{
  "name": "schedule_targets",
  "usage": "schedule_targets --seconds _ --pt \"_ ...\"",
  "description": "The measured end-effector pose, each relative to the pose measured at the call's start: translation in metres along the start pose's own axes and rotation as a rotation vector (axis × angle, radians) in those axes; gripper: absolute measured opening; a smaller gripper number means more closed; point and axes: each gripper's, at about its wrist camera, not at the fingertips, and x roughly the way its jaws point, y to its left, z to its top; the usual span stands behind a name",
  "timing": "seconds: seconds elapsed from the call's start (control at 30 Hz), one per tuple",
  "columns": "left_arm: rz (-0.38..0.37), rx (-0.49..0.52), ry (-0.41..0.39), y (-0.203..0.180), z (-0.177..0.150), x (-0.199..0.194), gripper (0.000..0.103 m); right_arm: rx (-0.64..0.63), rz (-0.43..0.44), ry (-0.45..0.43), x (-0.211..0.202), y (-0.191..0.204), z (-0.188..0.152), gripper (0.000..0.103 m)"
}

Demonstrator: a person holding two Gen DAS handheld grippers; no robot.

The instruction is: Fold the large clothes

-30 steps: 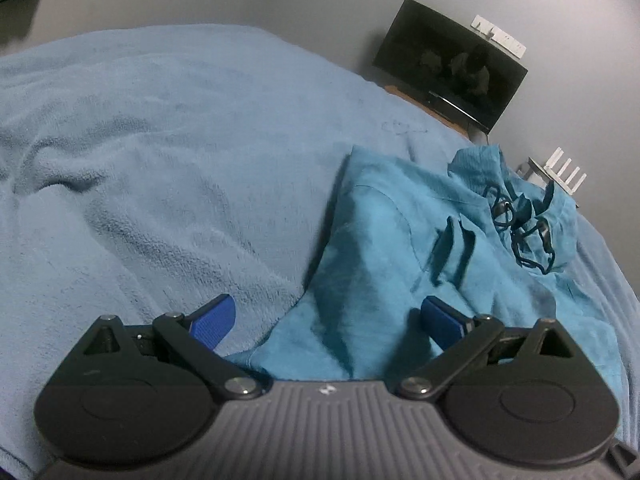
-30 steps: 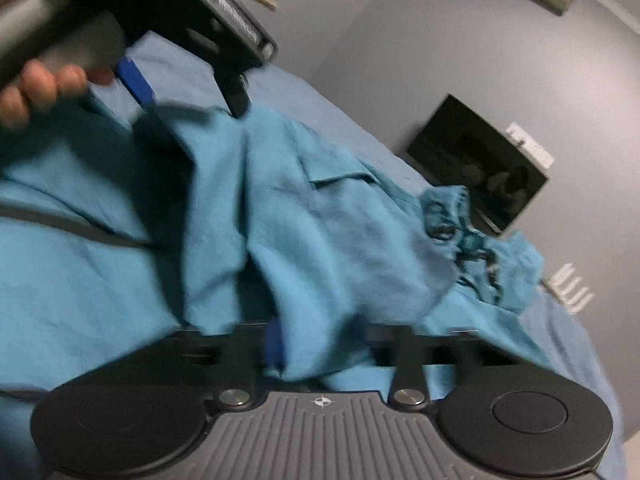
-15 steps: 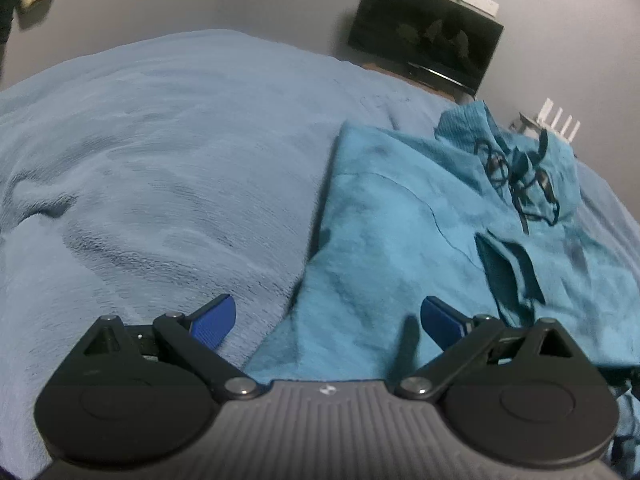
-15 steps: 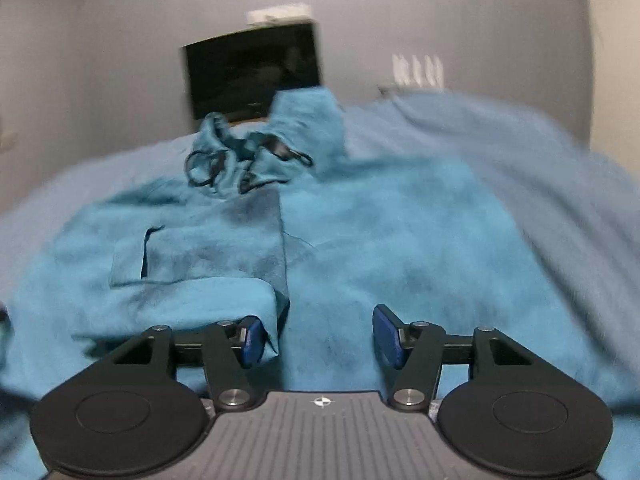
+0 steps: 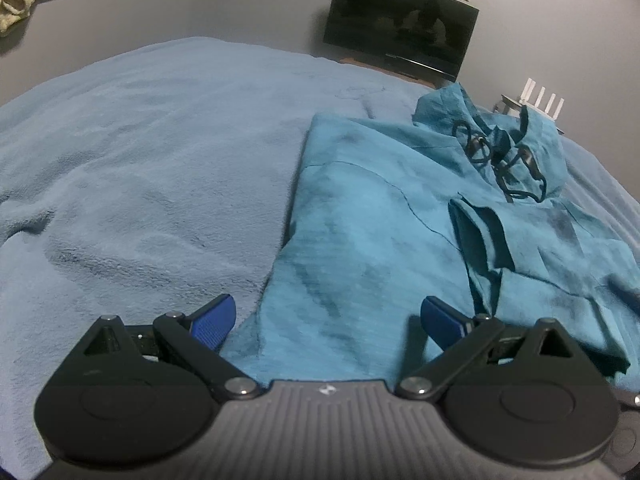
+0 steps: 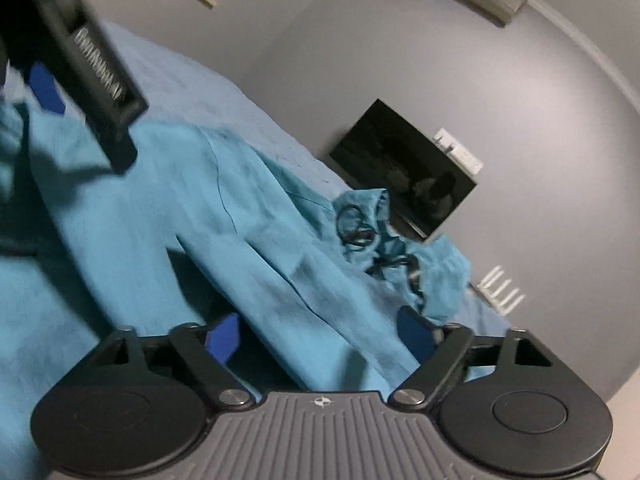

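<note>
Blue blanket (image 5: 140, 152) carries the teal hoodie (image 5: 360, 240), spread under both wide-open, empty grippers: left (image 5: 326, 316), right (image 6: 320, 332).

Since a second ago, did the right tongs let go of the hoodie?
Yes. The right tongs have just been opening; the teal hoodie lies unpinched between the pads.

Both wrist views skim low over the hoodie (image 5: 360, 216) toward the television (image 6: 404, 168)
</note>
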Motion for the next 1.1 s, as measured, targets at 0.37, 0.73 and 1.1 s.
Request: schedule_targets --seconds 0.37,0.73,1.1 --pt "-0.011 0.014 0.018 -0.003 -0.001 0.015 0.099 1.136 -0.219 0.029 -0.018 -0.174 -0.072 0.006" --pt "-0.036 0.003 0.057 0.004 -0.011 -0.011 0.099 1.442 -0.33 0.307 -0.014 -0.186 -0.157 0.042" --pt "-0.151 0.011 0.051 0.0 -0.035 -0.092 0.099 1.483 -0.373 0.286 -0.131 -0.238 -0.173 0.067"
